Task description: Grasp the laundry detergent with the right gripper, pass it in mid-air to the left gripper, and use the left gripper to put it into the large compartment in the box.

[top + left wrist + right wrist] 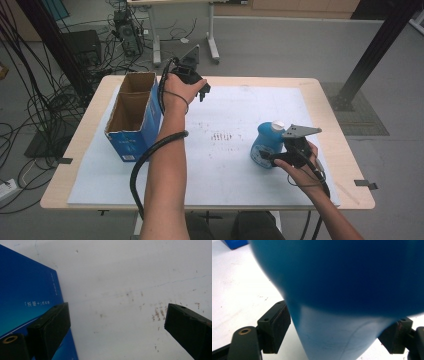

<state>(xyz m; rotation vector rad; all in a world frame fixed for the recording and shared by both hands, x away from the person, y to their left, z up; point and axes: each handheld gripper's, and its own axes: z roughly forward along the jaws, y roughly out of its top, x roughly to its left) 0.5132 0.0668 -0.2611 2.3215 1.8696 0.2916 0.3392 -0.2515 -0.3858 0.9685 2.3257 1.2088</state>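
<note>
High view first: a wooden table covered by a white mat stands on grey floor, cables and a computer tower behind it. An open blue cardboard box sits at the mat's left edge. The left gripper hangs just right of the box. The blue bottle with a white cap stands at the right, the right gripper against its base.

Left gripper view: jaws spread wide over the stained mat, nothing between them, the box just beside one jaw.

Right gripper view: the bottle sits between the jaws, both pads pressing its narrow lower part; grip half closed.
</note>
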